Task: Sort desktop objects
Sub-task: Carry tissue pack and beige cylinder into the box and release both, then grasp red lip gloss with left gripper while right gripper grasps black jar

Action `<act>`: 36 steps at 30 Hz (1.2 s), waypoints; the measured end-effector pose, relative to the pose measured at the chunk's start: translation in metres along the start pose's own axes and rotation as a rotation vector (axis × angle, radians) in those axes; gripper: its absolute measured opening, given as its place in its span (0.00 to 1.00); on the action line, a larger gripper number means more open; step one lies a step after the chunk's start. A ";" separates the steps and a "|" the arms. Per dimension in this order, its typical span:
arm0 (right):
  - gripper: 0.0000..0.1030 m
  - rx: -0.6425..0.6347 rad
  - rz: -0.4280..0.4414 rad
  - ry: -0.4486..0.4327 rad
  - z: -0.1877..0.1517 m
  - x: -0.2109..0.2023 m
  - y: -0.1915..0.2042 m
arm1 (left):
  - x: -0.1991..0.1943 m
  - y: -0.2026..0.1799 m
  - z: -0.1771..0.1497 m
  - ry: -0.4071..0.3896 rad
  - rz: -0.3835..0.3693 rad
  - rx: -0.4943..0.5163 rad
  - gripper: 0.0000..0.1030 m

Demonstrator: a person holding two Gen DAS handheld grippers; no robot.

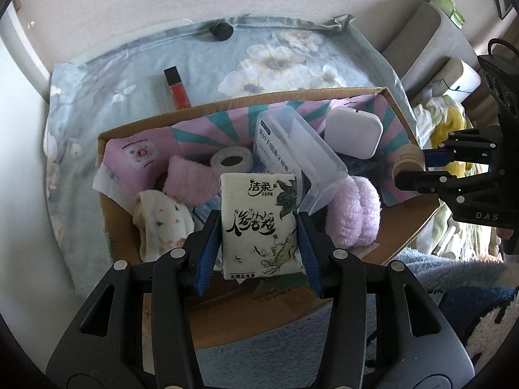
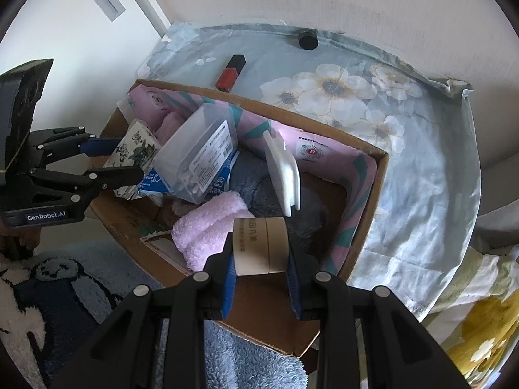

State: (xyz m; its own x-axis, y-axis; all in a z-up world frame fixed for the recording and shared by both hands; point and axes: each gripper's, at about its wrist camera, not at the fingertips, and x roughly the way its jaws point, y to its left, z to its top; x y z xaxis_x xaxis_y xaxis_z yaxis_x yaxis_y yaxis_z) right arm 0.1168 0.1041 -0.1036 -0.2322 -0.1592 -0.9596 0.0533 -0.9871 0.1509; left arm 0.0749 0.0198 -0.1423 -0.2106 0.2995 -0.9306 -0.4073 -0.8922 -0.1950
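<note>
Both grippers hovered over the box [image 1: 227,107], left gripper [image 1: 259,233] clamping tissue pack [image 1: 259,223], right gripper [image 2: 261,259] clamping paper tube [image 2: 261,246]; next, release both inside.

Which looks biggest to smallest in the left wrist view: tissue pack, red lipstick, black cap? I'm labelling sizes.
1. tissue pack, though it sits nearest the camera, which inflates it.
2. red lipstick.
3. black cap, farthest away.

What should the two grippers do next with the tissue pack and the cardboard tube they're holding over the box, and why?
Probably open both and drop them in. The left gripper holds the tissue pack and the right gripper holds the cardboard tube, both already over the cardboard box of sorted things.
</note>
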 end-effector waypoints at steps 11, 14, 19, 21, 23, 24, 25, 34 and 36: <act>0.25 -0.004 0.007 0.020 0.002 0.006 0.004 | 0.006 -0.003 -0.003 0.045 -0.004 0.005 0.44; 0.56 0.003 0.013 0.012 0.002 0.005 0.004 | 0.012 -0.004 -0.005 0.078 -0.011 -0.006 0.86; 0.77 0.024 0.014 -0.029 0.005 -0.004 -0.002 | -0.001 -0.010 -0.004 0.022 -0.015 0.024 1.00; 0.77 0.033 0.018 -0.041 0.007 -0.006 -0.004 | -0.007 -0.011 -0.002 0.000 -0.002 0.028 1.00; 0.77 0.044 0.023 -0.055 0.009 -0.009 -0.007 | -0.010 -0.010 0.000 -0.012 -0.003 0.022 1.00; 0.77 0.047 0.022 -0.057 0.009 -0.010 -0.008 | -0.012 -0.008 0.001 -0.017 -0.009 0.017 1.00; 0.77 0.049 0.017 -0.056 0.010 -0.010 -0.008 | -0.012 -0.006 0.002 -0.016 -0.017 0.014 1.00; 0.77 0.089 0.013 -0.077 0.011 -0.017 -0.012 | -0.017 -0.001 0.006 -0.037 -0.008 0.003 1.00; 0.77 0.091 0.012 -0.109 0.013 -0.025 -0.012 | -0.022 0.002 0.010 -0.053 -0.007 -0.002 1.00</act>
State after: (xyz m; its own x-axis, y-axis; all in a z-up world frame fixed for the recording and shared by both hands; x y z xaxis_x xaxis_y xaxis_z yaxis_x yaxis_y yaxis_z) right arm 0.1093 0.1202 -0.0780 -0.3368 -0.1669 -0.9267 -0.0305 -0.9817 0.1879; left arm 0.0702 0.0149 -0.1197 -0.2547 0.3234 -0.9113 -0.4076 -0.8905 -0.2021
